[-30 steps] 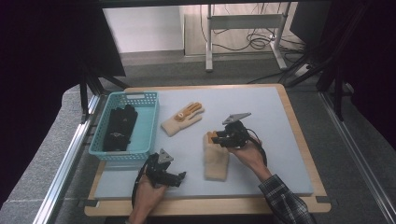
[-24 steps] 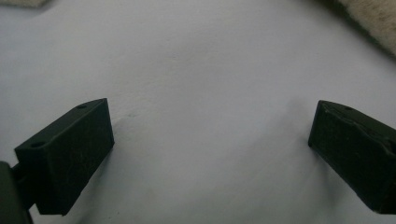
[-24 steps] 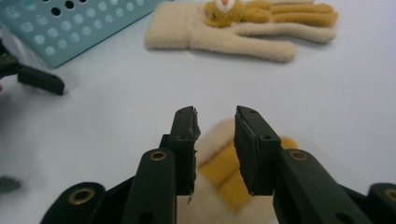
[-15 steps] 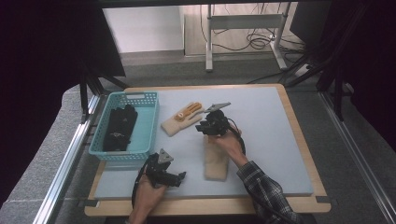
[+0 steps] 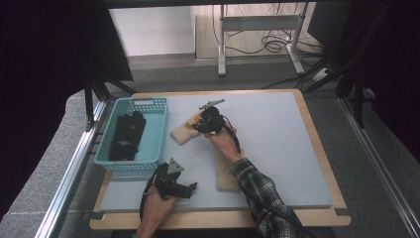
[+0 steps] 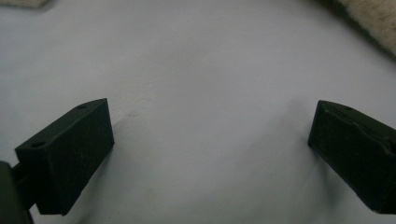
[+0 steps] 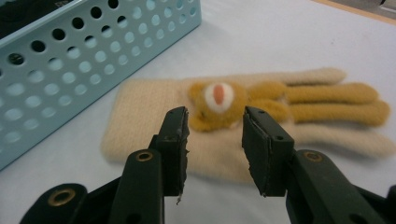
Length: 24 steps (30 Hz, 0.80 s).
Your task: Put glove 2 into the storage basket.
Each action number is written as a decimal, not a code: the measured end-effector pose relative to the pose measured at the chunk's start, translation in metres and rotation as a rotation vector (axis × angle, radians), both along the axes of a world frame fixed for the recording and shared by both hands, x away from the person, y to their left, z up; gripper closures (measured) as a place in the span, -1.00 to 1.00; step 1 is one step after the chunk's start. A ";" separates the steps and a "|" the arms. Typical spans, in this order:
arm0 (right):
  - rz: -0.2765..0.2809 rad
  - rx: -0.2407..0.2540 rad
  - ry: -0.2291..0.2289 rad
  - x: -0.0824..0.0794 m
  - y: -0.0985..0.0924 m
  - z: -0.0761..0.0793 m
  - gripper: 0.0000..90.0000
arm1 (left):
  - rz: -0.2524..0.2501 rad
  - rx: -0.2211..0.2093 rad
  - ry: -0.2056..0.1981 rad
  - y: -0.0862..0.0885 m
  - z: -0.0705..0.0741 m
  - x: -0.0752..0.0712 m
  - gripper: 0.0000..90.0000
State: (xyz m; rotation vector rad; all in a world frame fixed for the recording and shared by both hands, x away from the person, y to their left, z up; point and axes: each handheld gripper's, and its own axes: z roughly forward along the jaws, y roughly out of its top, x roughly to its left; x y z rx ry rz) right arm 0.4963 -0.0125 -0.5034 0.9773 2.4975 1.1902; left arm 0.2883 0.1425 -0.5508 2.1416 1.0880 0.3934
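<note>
Cream knit glove with mustard fingers, flat on counter just beside blue basket. Right gripper above its cuff, jaws just opening, nothing between. Left gripper wide, near basket's front corner.

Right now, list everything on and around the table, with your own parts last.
Glove with bear patch: one, cream and mustard, beside the basket, under the right gripper.
Second glove: one, cream, near the front edge, partly under the right forearm.
Basket: one, light blue, perforated, table's left.
Dark items: black, number unclear, inside the basket.
Table mat: one, pale grey, wooden border.
Left gripper: black, jaws open over bare mat.
Right gripper: black, jaws open above the bear glove.
</note>
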 end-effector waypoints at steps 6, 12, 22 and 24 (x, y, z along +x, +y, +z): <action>-0.032 -0.022 -0.012 0.012 0.019 -0.004 0.19 | 0.000 0.000 0.000 0.000 0.000 0.000 -0.99; -0.063 -0.106 -0.020 0.021 0.041 -0.018 0.02 | 0.000 0.000 -0.001 0.000 0.000 0.000 -0.99; -0.055 -0.201 -0.065 0.019 0.047 -0.017 0.46 | 0.000 -0.002 -0.003 0.000 0.000 0.000 -0.98; -0.045 -0.190 -0.053 0.020 0.043 -0.015 0.49 | 0.000 -0.003 -0.003 0.000 0.000 0.000 -0.98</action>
